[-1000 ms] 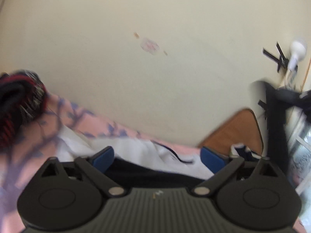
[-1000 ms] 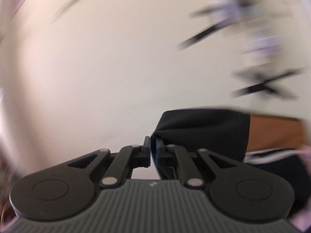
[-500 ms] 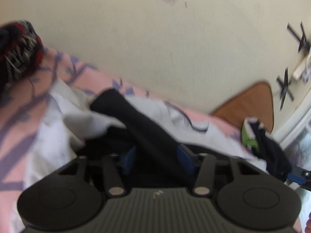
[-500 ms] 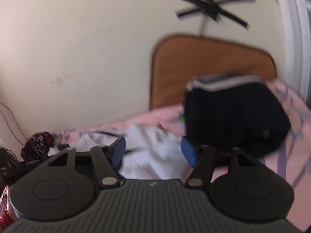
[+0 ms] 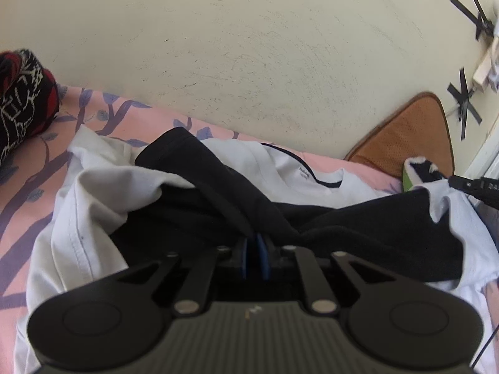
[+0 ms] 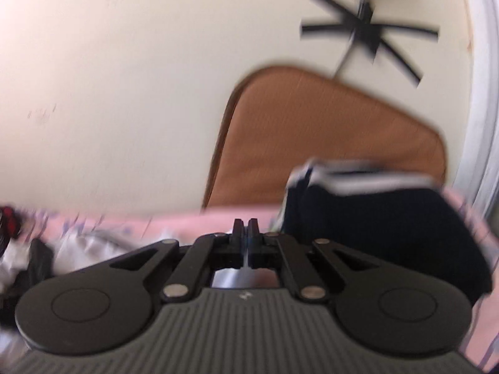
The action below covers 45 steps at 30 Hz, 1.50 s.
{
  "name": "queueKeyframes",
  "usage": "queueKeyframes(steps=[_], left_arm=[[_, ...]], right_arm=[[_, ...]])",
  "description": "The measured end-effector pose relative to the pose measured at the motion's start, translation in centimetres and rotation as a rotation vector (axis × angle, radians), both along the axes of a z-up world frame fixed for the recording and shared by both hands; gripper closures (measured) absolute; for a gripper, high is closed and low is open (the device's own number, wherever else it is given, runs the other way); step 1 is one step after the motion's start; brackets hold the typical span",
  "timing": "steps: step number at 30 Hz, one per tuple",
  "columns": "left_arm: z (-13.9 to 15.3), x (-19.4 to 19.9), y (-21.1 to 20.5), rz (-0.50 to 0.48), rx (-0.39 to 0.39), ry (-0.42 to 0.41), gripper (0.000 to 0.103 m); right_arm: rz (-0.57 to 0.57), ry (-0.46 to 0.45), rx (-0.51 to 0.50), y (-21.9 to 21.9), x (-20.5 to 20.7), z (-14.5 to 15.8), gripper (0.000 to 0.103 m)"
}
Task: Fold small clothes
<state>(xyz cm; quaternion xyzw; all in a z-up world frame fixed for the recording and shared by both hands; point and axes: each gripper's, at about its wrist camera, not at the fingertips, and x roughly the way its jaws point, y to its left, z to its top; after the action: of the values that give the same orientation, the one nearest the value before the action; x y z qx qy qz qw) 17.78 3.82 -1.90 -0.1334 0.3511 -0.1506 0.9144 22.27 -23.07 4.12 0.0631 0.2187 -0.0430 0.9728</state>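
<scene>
A crumpled black garment [image 5: 358, 230] lies on a white T-shirt [image 5: 93, 205] on the pink bed sheet [image 5: 28, 162]. My left gripper [image 5: 255, 243] is shut on a fold of the black garment, which runs up and left from the fingers. My right gripper [image 6: 245, 229] is shut and holds nothing; its view is blurred. A folded dark garment with a light waistband [image 6: 368, 218] lies on the sheet [image 6: 467, 215] to its right; it also shows in the left wrist view [image 5: 419, 168]. The white T-shirt shows blurred at the lower left of the right wrist view [image 6: 78, 249].
A cream wall [image 5: 249, 62] rises right behind the bed. A brown cushion [image 6: 312, 143] leans on it at the right, also in the left wrist view [image 5: 405, 131]. A red, black and white knitted item [image 5: 21, 93] lies at the far left. Black tape crosses [image 6: 368, 34] mark the wall.
My left gripper has closed on the black garment. My right gripper let go of a dark garment, opened, then shut empty, and swung right toward the cushion.
</scene>
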Motion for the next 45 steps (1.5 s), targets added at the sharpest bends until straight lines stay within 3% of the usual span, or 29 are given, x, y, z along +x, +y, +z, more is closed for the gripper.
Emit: queueKeyframes(steps=[3, 5, 8, 10, 11, 13, 14, 16, 19, 21, 24, 27, 30, 31, 32, 34, 37, 39, 42, 44, 45], left_arm=[[0.1, -0.1, 0.0, -0.017, 0.002, -0.001, 0.086], [0.4, -0.4, 0.1, -0.015, 0.006, -0.009, 0.078], [1.7, -1.1, 1.1, 0.014, -0.012, -0.063, 0.076], [2.6, -1.5, 2.3, 0.053, -0.042, -0.093, 0.076], [3.0, -1.6, 2.9, 0.069, -0.061, -0.101, 0.076], [3.5, -1.7, 4.5, 0.117, -0.094, -0.098, 0.076], [3.6, -1.6, 5.2, 0.141, -0.108, -0.090, 0.076], [3.8, -1.5, 6.8, 0.193, -0.140, -0.076, 0.076], [3.9, -1.1, 8.4, 0.218, -0.207, -0.047, 0.076], [3.5, -0.8, 9.0, 0.229, -0.239, -0.016, 0.076], [2.8, -0.4, 10.0, 0.247, -0.282, 0.028, 0.076], [2.4, -0.1, 11.5, 0.259, -0.302, 0.042, 0.076], [2.7, -0.2, 12.8, 0.278, -0.279, 0.032, 0.072], [2.8, -0.2, 13.2, 0.289, -0.274, 0.028, 0.070], [2.9, -0.2, 13.4, 0.296, -0.274, 0.023, 0.068], [3.0, -0.1, 14.0, 0.305, -0.283, 0.023, 0.068], [2.8, 0.1, 14.5, 0.305, -0.312, 0.038, 0.068], [2.8, 0.2, 14.9, 0.310, -0.317, 0.045, 0.066], [2.9, 0.1, 15.1, 0.325, -0.315, 0.046, 0.063], [3.2, -0.3, 15.2, 0.329, -0.311, 0.034, 0.063], [3.5, -0.6, 15.3, 0.327, -0.313, 0.022, 0.063]], right_arm=[[0.015, 0.126, -0.010, -0.3, 0.2, -1.1, 0.087], [0.013, 0.112, 0.010, -0.6, -2.1, -1.3, 0.073], [0.108, 0.071, 0.136, -0.6, -6.4, -1.0, 0.070], [0.217, 0.113, 0.225, -0.1, -8.1, -1.9, 0.070], [0.246, 0.165, 0.225, 0.5, -8.2, -3.0, 0.070], [0.214, 0.258, 0.130, 0.9, -8.2, -5.5, 0.070], [0.198, 0.227, 0.114, 0.5, -8.5, -5.6, 0.073], [0.131, 0.259, 0.149, -0.1, -8.4, -3.8, 0.070], [0.220, 0.117, 0.119, 2.9, -9.0, 0.6, 0.070], [0.355, 0.103, 0.119, 6.4, -7.1, 2.3, 0.070], [0.478, 0.177, 0.120, 12.4, -1.6, 2.7, 0.070], [0.536, 0.317, 0.164, 17.4, 5.3, 0.8, 0.066], [0.496, 0.402, 0.123, 21.3, 9.3, -1.4, 0.058], [0.487, 0.417, 0.110, 22.0, 10.2, -2.0, 0.058], [0.468, 0.418, 0.086, 22.2, 10.5, -2.4, 0.066], [0.453, 0.357, 0.054, 22.4, 10.0, -1.7, 0.097], [0.556, 0.169, 0.103, 21.4, 6.7, 1.5, 0.099], [0.683, 0.144, 0.103, 21.6, 4.2, 2.5, 0.098], [0.864, 0.295, 0.035, 23.9, 1.9, 0.7, 0.086], [0.875, 0.317, -0.072, 25.1, 0.1, -0.5, 0.063], [0.857, 0.294, -0.105, 25.1, -0.8, -0.5, 0.063]])
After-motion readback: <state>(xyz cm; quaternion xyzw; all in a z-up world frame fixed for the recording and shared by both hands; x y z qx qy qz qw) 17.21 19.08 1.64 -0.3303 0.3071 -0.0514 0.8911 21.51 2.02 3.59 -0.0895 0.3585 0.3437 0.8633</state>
